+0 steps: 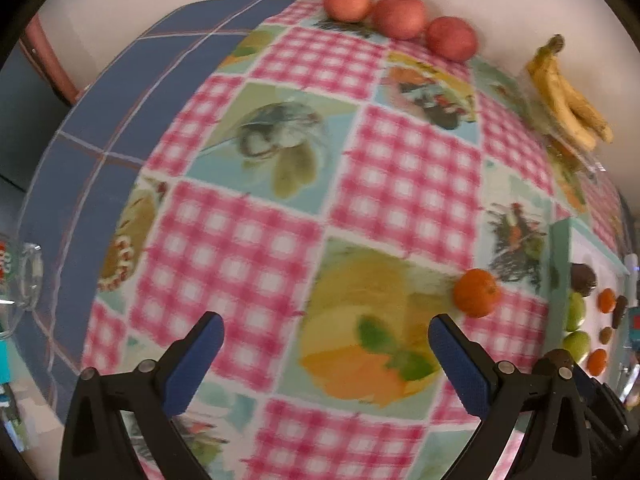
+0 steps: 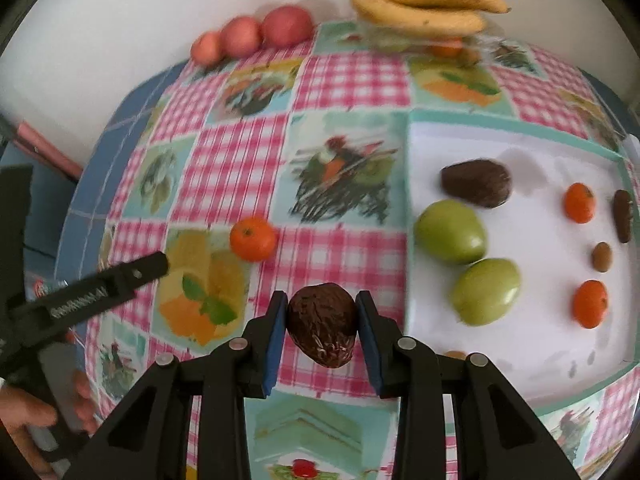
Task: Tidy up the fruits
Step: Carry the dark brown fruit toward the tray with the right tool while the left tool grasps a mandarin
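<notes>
My right gripper (image 2: 322, 300) is shut on a dark brown avocado (image 2: 322, 328), held above the checked tablecloth just left of the white tray (image 2: 520, 148). On the tray lie another dark avocado (image 2: 476, 183), two green fruits (image 2: 451, 232) (image 2: 487, 291), two tangerines (image 2: 579, 203) (image 2: 590, 303) and small brown pieces. A loose tangerine (image 2: 253, 238) (image 1: 476, 293) sits on the cloth. My left gripper (image 1: 326, 330) stands open over the cloth, the tangerine just beyond its right fingertip (image 1: 442, 326); nothing is between its fingers.
Three red apples (image 1: 398, 16) (image 2: 256, 34) line the wall at the table's far edge. A banana bunch (image 2: 424, 6) (image 1: 568, 100) rests on a clear container there. The table's blue edge (image 1: 100, 128) drops off at left, with a glass jar (image 1: 24, 284) beyond. A hand (image 2: 28, 420) holds the left gripper.
</notes>
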Available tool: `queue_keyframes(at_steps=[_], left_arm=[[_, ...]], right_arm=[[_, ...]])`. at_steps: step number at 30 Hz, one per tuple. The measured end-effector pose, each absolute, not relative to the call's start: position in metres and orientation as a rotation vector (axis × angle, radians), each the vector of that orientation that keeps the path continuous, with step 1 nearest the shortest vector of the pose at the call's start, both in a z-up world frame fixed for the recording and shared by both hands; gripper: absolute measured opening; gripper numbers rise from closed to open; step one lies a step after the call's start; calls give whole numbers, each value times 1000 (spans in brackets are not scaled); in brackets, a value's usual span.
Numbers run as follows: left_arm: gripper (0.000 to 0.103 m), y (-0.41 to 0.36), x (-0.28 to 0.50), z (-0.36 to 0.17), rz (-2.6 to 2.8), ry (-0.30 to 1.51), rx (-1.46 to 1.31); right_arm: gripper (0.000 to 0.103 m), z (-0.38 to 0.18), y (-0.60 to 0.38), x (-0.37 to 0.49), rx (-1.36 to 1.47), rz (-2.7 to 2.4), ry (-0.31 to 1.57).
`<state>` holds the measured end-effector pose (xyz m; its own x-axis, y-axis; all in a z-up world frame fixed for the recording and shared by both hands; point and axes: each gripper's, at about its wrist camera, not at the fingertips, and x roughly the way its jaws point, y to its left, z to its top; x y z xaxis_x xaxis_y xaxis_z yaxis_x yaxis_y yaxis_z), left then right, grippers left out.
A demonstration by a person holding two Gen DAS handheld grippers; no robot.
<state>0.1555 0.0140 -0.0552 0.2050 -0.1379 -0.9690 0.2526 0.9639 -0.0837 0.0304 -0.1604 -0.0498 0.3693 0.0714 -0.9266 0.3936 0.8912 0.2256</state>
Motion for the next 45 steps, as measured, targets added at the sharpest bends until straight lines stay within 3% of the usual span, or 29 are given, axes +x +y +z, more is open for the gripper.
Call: queue_keyframes(at_steps=[18,22,24,29,31,34,45], left_arm=[[102,-46,150,-70,-428,1302,62],[78,-60,146,-71,-464,1289,70],[77,-65,144,-70,-469,1278,76],[54,-72,144,-73,-479,1280,84],[52,-74,144,-75,-479,1280,96],[38,-76,144,-78,-490,1288,104],[36,-78,133,-37,-537,1219,78]], right_arm=[[36,-34,-238,-7,580,-366,1086],[36,-36,-245,-10,583,-374,1087],[36,-36,-247,-11,586,-376,1086],[36,-35,-250,-13,588,-373,1083],[36,-34,-250,-13,588,-372,1081],[36,-32,-250,-13,588,-368,1077],[36,-25,-265,-23,612,-388,1049]])
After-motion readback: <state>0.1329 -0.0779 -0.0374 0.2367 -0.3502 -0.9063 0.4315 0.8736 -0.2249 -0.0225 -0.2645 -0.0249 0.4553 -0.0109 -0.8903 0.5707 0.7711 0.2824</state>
